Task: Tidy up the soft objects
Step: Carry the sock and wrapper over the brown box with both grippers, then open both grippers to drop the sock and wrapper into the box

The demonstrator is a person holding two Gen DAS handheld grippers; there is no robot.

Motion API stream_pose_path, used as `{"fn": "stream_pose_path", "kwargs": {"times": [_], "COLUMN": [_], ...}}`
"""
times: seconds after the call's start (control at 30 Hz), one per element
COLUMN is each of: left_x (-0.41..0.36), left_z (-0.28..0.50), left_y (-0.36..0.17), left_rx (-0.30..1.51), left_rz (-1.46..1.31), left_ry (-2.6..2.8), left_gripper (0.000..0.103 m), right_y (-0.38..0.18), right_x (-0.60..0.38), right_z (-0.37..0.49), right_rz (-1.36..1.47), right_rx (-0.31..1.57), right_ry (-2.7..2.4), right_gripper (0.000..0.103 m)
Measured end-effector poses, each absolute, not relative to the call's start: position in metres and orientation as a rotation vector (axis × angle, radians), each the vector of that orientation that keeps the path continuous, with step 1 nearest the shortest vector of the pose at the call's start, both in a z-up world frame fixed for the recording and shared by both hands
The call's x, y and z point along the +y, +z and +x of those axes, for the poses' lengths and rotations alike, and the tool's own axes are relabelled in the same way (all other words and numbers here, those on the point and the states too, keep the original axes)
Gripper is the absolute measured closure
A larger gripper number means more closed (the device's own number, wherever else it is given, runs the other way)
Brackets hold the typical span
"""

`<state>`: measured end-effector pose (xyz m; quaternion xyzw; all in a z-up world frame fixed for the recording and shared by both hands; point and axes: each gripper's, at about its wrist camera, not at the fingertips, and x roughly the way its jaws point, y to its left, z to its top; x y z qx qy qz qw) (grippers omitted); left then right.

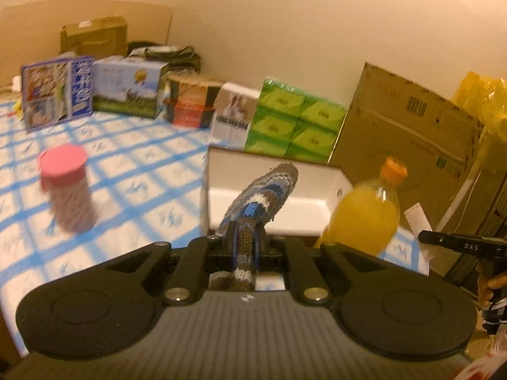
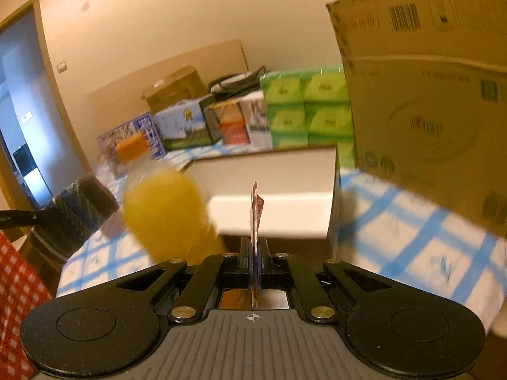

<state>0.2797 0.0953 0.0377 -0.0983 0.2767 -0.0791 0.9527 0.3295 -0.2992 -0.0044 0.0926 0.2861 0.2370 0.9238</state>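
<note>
Two soft things are in play — the left hand-held gripper (image 1: 245, 243) is clamped on a limp knitted sock in blue, brown and white stripes (image 1: 263, 194), whose toe flops forward over the open white rectangular box (image 1: 336, 186) on the blue-checked table (image 1: 133, 171). The right hand-held gripper (image 2: 255, 253) is pinched tight on a thin, flat red-and-white packet (image 2: 256, 212), held edge-on before that same box (image 2: 269, 171). Both look featherlight and floppy, I'd say — grip mid-body, since an end hold lets them sag and swing near the orange juice bottle (image 1: 364, 212).
</note>
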Motion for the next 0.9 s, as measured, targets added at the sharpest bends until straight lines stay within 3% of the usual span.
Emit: {"fn": "stream_pose_path", "kwargs": {"times": [0.33, 0.6, 0.67, 0.77, 0.8, 0.83, 0.9], "left_x": [0.065, 0.044, 0.040, 0.035, 0.033, 0.032, 0.030], "left_z": [0.397, 0.473, 0.490, 0.507, 0.510, 0.514, 0.514], "left_y": [0.041, 0.001, -0.014, -0.034, -0.039, -0.045, -0.051], "left_rx": [0.554, 0.646, 0.678, 0.723, 0.737, 0.757, 0.776], "left_rz": [-0.179, -0.188, -0.186, -0.180, -0.172, -0.163, -0.153], "left_ry": [-0.209, -0.227, -0.222, -0.217, -0.212, -0.201, -0.199], "left_gripper": [0.094, 0.094, 0.092, 0.081, 0.075, 0.073, 0.073], "right_y": [-0.010, -0.050, -0.059, -0.070, -0.072, -0.074, -0.076], "right_x": [-0.285, -0.263, -0.260, -0.258, -0.258, -0.258, -0.259], "right_z": [0.434, 0.489, 0.498, 0.508, 0.511, 0.513, 0.511], "right_rz": [0.186, 0.105, 0.095, 0.106, 0.108, 0.110, 0.122], "right_rx": [0.609, 0.666, 0.679, 0.699, 0.705, 0.707, 0.695], "right_ry": [0.522, 0.543, 0.538, 0.523, 0.518, 0.509, 0.489], "right_gripper": [0.100, 0.100, 0.100, 0.099, 0.093, 0.071, 0.040]}}
